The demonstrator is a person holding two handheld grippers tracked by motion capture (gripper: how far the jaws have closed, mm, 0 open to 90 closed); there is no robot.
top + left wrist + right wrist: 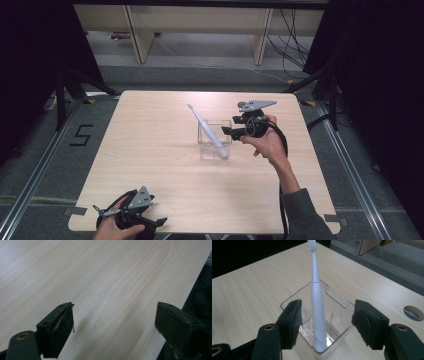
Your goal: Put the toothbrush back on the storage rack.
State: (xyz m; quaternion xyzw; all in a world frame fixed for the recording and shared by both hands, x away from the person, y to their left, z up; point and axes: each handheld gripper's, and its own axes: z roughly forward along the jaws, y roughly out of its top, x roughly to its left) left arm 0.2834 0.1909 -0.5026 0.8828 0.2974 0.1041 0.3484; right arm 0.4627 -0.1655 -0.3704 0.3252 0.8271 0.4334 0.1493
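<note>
Simply smooth white toothbrush (317,310), ribbed clear box (337,302).

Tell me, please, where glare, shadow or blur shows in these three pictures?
High view: even light on the pale wooden table, dark surroundings, and the clear plastic box hard to make out. Right gripper view: glare on the box floor beside the white electric toothbrush. Left gripper view: soft focus, the left gripper's fingers casting a faint shadow.

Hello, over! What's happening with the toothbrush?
Right gripper open, at the clear box. Toothbrush leans inside it, unheld. Left gripper open, empty, near table edge. Nothing blocking.
</note>
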